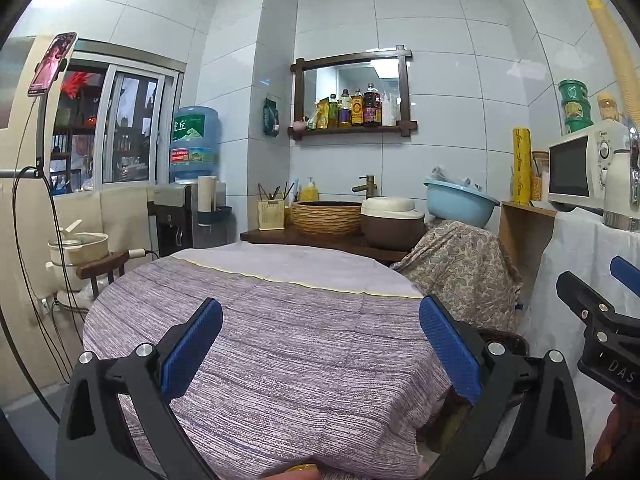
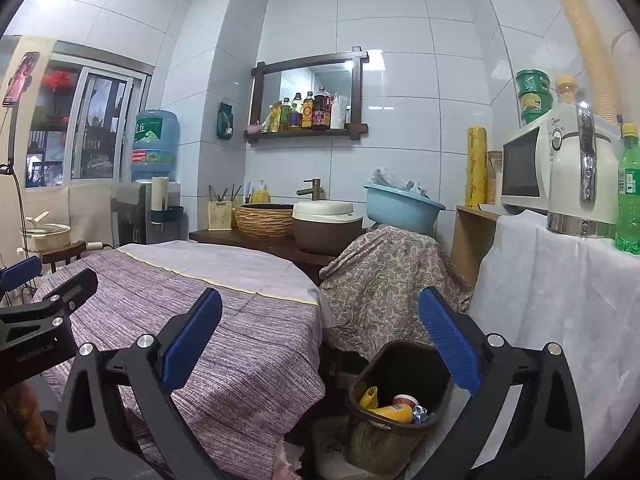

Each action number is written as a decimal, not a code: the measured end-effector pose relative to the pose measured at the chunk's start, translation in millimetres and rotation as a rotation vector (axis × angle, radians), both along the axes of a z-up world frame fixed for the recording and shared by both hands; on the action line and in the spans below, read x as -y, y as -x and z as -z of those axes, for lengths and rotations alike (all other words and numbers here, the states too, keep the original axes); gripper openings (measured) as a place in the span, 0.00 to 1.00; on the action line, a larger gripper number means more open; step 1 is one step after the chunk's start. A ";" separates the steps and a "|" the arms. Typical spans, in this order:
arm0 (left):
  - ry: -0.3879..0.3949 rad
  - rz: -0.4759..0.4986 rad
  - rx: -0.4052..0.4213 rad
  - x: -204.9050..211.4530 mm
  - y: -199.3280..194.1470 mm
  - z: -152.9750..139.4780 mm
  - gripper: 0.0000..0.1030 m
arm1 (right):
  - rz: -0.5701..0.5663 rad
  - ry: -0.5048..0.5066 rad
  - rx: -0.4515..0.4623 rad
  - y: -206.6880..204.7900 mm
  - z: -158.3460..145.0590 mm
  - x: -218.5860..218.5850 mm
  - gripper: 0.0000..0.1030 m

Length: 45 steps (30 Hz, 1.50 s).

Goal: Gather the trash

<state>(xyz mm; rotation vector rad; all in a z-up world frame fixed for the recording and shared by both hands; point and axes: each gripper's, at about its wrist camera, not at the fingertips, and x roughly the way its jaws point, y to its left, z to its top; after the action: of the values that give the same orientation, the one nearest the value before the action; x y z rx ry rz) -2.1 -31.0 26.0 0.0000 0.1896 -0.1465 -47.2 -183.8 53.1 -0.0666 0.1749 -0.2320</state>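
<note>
Hovering level over the table, left claw and right claw spread wide, empty.

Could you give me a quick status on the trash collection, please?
Left gripper and right gripper: jaws open, empty. Trash bin beside table, holding bottles and wrappers. Nothing in the way.

The trash bin stands on the floor right of the cloth-covered counter, holding a bottle; the microwave sits behind.
</note>
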 end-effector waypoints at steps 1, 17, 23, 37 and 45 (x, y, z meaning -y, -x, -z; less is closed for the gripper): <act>-0.002 0.002 0.002 0.4 0.4 -0.4 0.95 | 0.001 -0.002 0.001 0.4 -0.2 0.4 0.94; -0.006 0.004 0.008 -2.4 2.0 -5.2 0.95 | 0.008 0.001 0.009 0.4 -1.8 -3.3 0.94; -0.007 0.004 0.008 -1.7 1.4 -6.4 0.95 | 0.012 0.003 0.007 0.4 -1.2 -5.2 0.94; -0.013 0.002 0.016 -4.9 1.8 -4.9 0.95 | 0.011 0.006 0.007 0.9 -0.7 -7.0 0.94; -0.013 0.009 0.006 -8.4 0.9 -4.6 0.95 | 0.010 0.008 0.006 1.5 -1.3 -8.1 0.94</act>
<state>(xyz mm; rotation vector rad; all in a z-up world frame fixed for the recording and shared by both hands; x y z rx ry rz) -3.0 -22.7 30.7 0.0142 0.1845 -0.1541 -48.6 -175.7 54.4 -0.0729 0.1689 -0.2429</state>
